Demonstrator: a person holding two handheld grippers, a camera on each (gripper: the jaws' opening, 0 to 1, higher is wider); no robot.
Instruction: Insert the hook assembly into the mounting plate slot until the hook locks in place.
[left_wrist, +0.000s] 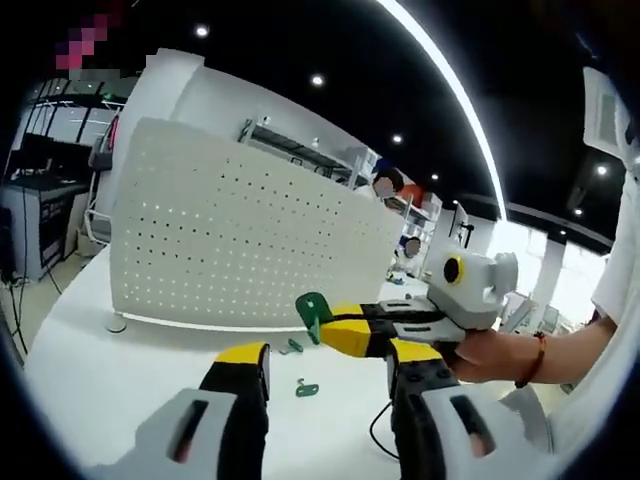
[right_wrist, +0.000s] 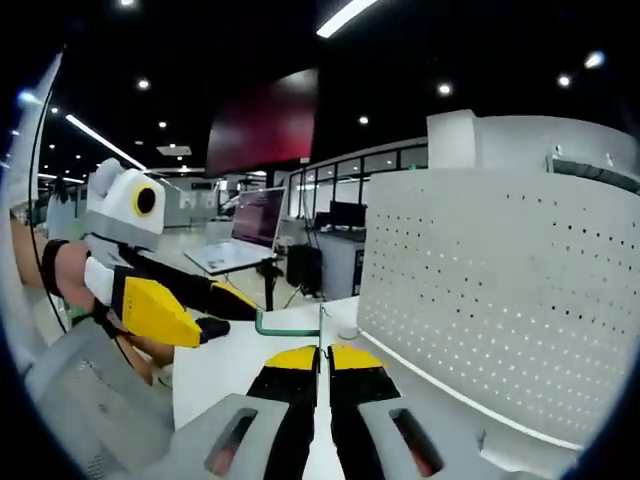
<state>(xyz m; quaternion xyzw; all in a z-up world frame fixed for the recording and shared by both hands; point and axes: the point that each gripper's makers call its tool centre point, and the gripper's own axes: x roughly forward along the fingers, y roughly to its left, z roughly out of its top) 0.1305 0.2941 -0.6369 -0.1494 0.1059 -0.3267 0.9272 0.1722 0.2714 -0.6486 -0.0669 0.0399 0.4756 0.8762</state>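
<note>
The white perforated mounting plate (left_wrist: 240, 235) stands upright on the white table (left_wrist: 90, 380); in the right gripper view the plate (right_wrist: 500, 290) is to the right. My right gripper (left_wrist: 335, 325) reaches in from the right, shut on a green hook (left_wrist: 314, 312) held in the air short of the plate's lower right part. In its own view the right gripper (right_wrist: 323, 352) pinches the thin green hook (right_wrist: 285, 329), whose rod sticks out to the left. My left gripper (left_wrist: 328, 362) is open below it with nothing between its jaws, and appears as the left gripper (right_wrist: 215, 312) in the right gripper view.
Two more green hooks (left_wrist: 292, 347) (left_wrist: 307, 388) lie on the table before the plate. A black cable (left_wrist: 378, 432) runs near my right jaw. A hand with a red wristband (left_wrist: 525, 358) holds the right gripper. A laptop (right_wrist: 245, 235) sits on a far desk.
</note>
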